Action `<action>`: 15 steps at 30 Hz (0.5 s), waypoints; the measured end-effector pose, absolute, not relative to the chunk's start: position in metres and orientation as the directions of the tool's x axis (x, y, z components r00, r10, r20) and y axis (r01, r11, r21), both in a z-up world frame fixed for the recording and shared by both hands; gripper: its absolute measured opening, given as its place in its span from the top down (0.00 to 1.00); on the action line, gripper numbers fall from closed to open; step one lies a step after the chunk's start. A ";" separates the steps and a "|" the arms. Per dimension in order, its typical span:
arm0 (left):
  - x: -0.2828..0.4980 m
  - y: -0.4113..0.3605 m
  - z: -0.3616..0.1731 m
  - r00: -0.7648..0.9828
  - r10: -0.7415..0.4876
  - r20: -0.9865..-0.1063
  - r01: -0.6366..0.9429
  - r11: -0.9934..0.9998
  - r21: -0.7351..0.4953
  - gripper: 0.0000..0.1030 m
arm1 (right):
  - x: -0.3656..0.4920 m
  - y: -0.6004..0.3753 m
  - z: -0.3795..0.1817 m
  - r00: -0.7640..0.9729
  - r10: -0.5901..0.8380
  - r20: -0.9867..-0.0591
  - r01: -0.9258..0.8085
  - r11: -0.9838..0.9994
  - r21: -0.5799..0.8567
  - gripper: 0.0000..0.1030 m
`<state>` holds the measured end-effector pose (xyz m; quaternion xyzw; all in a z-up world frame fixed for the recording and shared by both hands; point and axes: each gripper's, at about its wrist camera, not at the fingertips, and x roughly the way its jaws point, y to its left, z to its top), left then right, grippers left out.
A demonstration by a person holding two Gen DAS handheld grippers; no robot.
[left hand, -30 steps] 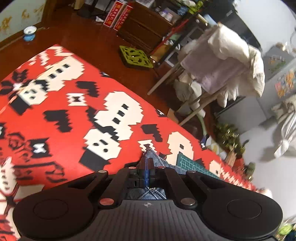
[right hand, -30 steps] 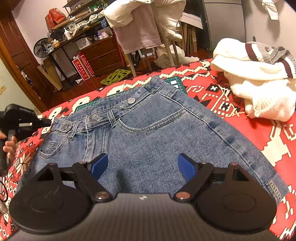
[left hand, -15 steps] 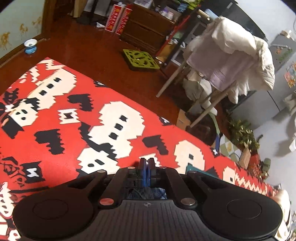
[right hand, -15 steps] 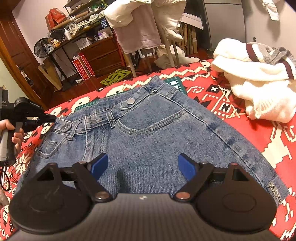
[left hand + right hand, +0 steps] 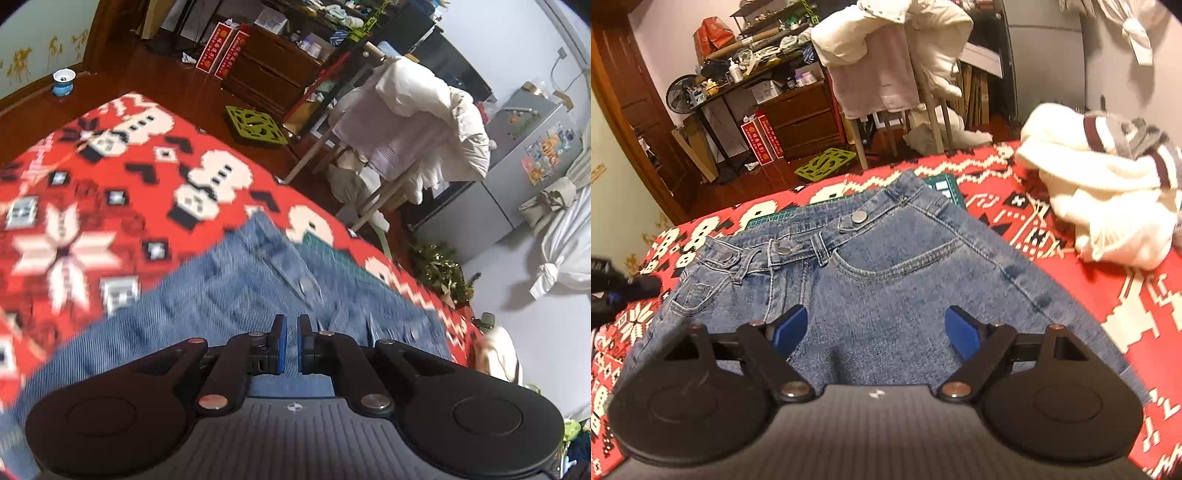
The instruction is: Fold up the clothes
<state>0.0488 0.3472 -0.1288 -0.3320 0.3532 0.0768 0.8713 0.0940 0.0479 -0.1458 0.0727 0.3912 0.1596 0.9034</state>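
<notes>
The jeans [image 5: 879, 280] lie spread front-up on the red patterned blanket [image 5: 1108, 295], waistband at the far side and legs running toward the near edge, a flat lay that suits folding. The right gripper [image 5: 875, 328] hangs low over the thigh area with its blue fingers [image 5: 960, 332] wide apart and holding nothing, placed as if to press or pinch the denim. The left gripper [image 5: 291, 339] hovers over the jeans' left part with its fingers drawn narrow, a slim gap between them; the view is blurred, but nothing seems caught there. A white sweater [image 5: 1100, 192] sits heaped at the far right.
</notes>
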 end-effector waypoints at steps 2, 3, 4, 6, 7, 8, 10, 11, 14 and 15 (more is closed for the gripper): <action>0.043 0.337 -0.132 0.745 -0.093 -0.661 -0.341 0.798 -0.497 0.96 | 0.090 0.049 -0.144 0.651 0.347 -0.675 -0.254 0.938 0.237 0.30; 0.041 0.331 -0.133 0.747 -0.083 -0.660 -0.326 0.819 -0.472 0.96 | 0.089 0.050 -0.143 0.655 0.348 -0.671 -0.267 0.937 0.225 0.41; 0.041 0.327 -0.136 0.747 -0.075 -0.660 -0.309 0.840 -0.445 0.96 | 0.087 0.051 -0.142 0.658 0.349 -0.667 -0.280 0.936 0.213 0.46; 0.043 0.327 -0.143 0.749 -0.086 -0.657 -0.290 0.849 -0.442 0.96 | 0.085 0.054 -0.142 0.660 0.345 -0.667 -0.296 0.936 0.191 0.68; 0.044 0.328 -0.147 0.750 -0.093 -0.655 -0.281 0.851 -0.443 0.96 | 0.085 0.055 -0.143 0.657 0.344 -0.670 -0.298 0.936 0.189 0.71; 0.046 0.331 -0.150 0.750 -0.097 -0.654 -0.278 0.851 -0.445 0.96 | 0.085 0.057 -0.143 0.654 0.346 -0.673 -0.301 0.935 0.188 0.76; 0.052 0.338 -0.152 0.750 -0.097 -0.654 -0.275 0.854 -0.441 0.97 | 0.086 0.063 -0.144 0.641 0.359 -0.678 -0.312 0.930 0.197 0.83; 0.054 0.341 -0.152 0.755 -0.093 -0.650 -0.270 0.858 -0.437 0.97 | 0.088 0.068 -0.143 0.637 0.368 -0.677 -0.323 0.925 0.199 0.84; 0.058 0.351 -0.151 0.763 -0.097 -0.639 -0.265 0.855 -0.445 0.96 | 0.107 0.092 -0.140 0.629 0.386 -0.675 -0.359 0.914 0.188 0.86; 0.058 0.354 -0.152 0.762 -0.103 -0.640 -0.265 0.851 -0.453 0.96 | 0.114 0.101 -0.139 0.627 0.390 -0.674 -0.371 0.911 0.182 0.87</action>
